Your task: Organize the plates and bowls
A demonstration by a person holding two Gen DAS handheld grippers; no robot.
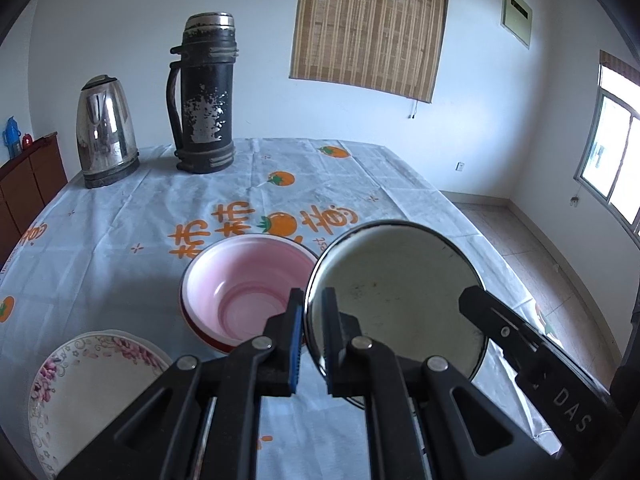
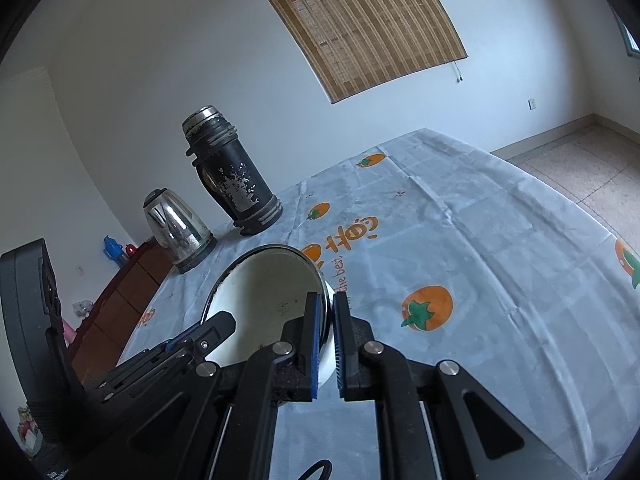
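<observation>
Both grippers pinch opposite rims of 1 white enamel bowl (image 1: pixel 400 300) with a dark rim: the left gripper (image 1: pixel 314 340) clamps its left edge at lower centre of its view, and the right gripper (image 2: pixel 326 344) clamps its right edge. Tilted above the persimmon-print tablecloth (image 1: pixel 120 220), the bowl hangs just right of a pink bowl (image 1: pixel 248 284). A floral plate (image 1: pixel 88 392) lies lower left; a steel kettle (image 1: pixel 106 132) and black thermos (image 1: pixel 206 96) stand upper left.
</observation>
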